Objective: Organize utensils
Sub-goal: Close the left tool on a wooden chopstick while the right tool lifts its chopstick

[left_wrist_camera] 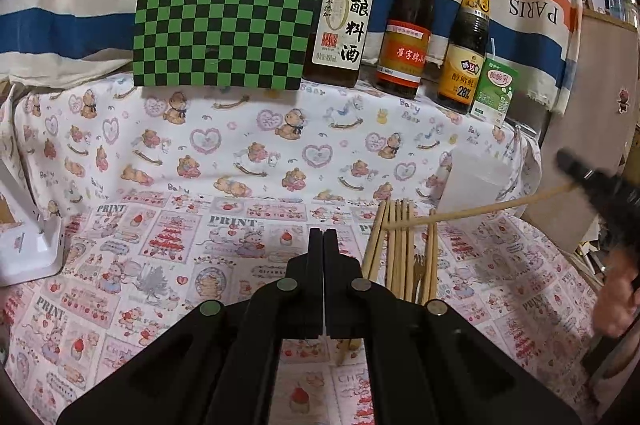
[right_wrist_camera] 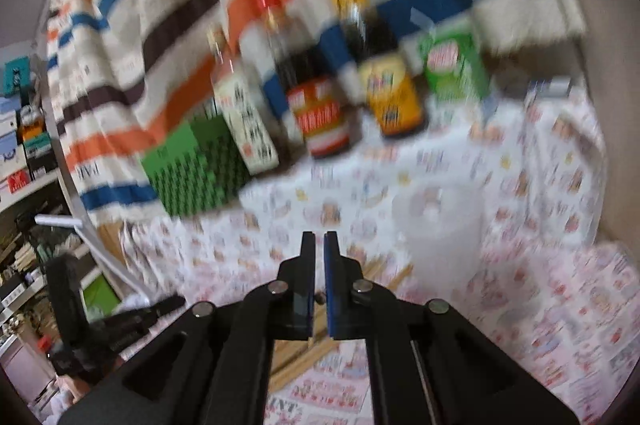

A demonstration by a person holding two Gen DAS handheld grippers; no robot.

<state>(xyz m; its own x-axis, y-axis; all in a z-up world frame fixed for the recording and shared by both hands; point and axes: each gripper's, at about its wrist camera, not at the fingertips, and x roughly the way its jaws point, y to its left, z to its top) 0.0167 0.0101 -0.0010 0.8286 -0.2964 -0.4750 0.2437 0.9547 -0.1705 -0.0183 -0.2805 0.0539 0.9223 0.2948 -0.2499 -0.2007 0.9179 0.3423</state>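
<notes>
Left wrist view takes in the cloth-covered table [left_wrist_camera: 240, 153], with a green checkered board [left_wrist_camera: 224, 25] and sauce bottles [left_wrist_camera: 404, 21] along the back and a white container [left_wrist_camera: 476, 181] at the right. Just ahead lies a row of wooden chopsticks [left_wrist_camera: 400, 249], side by side on the cloth. The right gripper [left_wrist_camera: 576, 165] carries a single chopstick [left_wrist_camera: 480, 211] slanting across the row's far ends, its fingers pressed onto the thick end. The left gripper [left_wrist_camera: 323, 241] has its fingers together on nothing. Such sticks look light, stiff and smooth, prone to roll; pinching near mid-length should hold steadier.
</notes>
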